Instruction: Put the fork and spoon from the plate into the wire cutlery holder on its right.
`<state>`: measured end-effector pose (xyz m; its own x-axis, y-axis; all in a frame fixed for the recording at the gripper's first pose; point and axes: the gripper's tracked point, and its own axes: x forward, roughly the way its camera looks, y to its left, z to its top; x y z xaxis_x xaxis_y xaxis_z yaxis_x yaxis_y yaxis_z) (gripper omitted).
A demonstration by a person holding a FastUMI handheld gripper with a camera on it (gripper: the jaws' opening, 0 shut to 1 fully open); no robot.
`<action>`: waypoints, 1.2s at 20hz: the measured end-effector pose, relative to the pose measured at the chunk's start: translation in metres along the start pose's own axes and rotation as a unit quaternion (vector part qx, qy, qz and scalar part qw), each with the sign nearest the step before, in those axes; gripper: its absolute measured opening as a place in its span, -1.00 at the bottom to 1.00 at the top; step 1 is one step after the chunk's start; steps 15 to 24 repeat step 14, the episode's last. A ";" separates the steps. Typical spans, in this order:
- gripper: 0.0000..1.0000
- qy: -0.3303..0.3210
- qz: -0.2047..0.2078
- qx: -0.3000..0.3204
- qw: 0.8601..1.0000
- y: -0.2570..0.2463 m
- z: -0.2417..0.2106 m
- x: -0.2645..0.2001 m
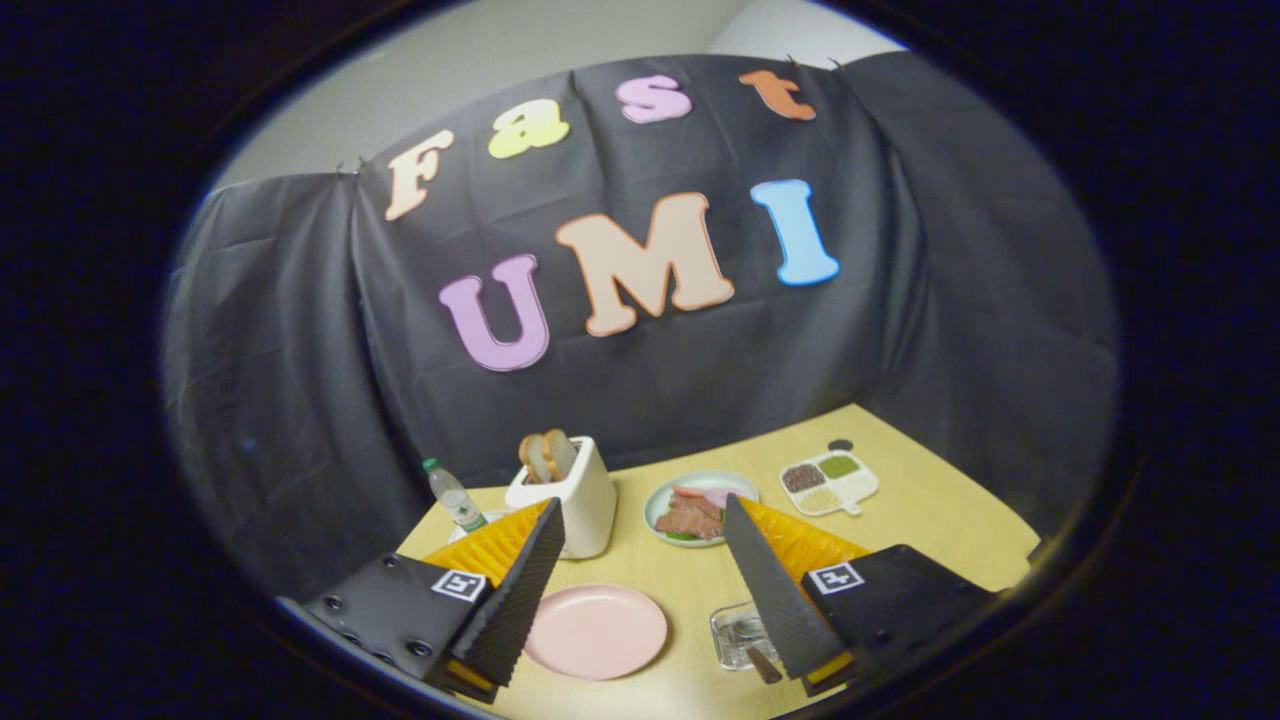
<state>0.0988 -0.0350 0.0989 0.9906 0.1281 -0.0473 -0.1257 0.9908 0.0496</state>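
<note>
The tongs [640,580] are standing wide open and holding nothing, above the desk [930,510]; the pink plate [596,631] is lying between the fingers, the wire cutlery holder [738,637] just beside it.

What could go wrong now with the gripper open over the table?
1. The wire cutlery holder sits partly under one finger of the open gripper. Dropping straight down could bump it or tip out the cutlery that seems to be inside.
2. The white toaster with bread stands just beyond the other finger. A sideways swing might knock it.
3. The pink plate looks empty, so closing there would likely grab nothing.
</note>
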 end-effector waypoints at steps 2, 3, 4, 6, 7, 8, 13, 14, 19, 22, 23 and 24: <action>1.00 -0.027 -0.003 -0.018 0.999 0.016 0.010 -0.012; 1.00 -0.042 -0.009 -0.018 0.999 0.021 0.013 -0.021; 1.00 -0.057 -0.013 -0.013 0.998 0.028 0.016 -0.029; 1.00 -0.083 -0.019 -0.002 0.996 0.038 0.015 -0.044; 1.00 -0.093 -0.028 -0.001 0.995 0.036 0.013 -0.051; 1.00 -0.100 -0.039 -0.002 0.994 0.033 0.013 -0.060; 1.00 -0.115 -0.074 -0.004 0.991 0.020 0.008 -0.090; 1.00 -0.115 -0.078 -0.005 0.990 0.017 0.007 -0.094; 1.00 -0.115 -0.078 -0.005 0.990 0.017 0.007 -0.094; 1.00 -0.115 -0.078 -0.005 0.990 0.017 0.007 -0.094; 1.00 -0.115 -0.078 -0.005 0.990 0.017 0.007 -0.094; 1.00 -0.115 -0.078 -0.005 0.990 0.017 0.007 -0.094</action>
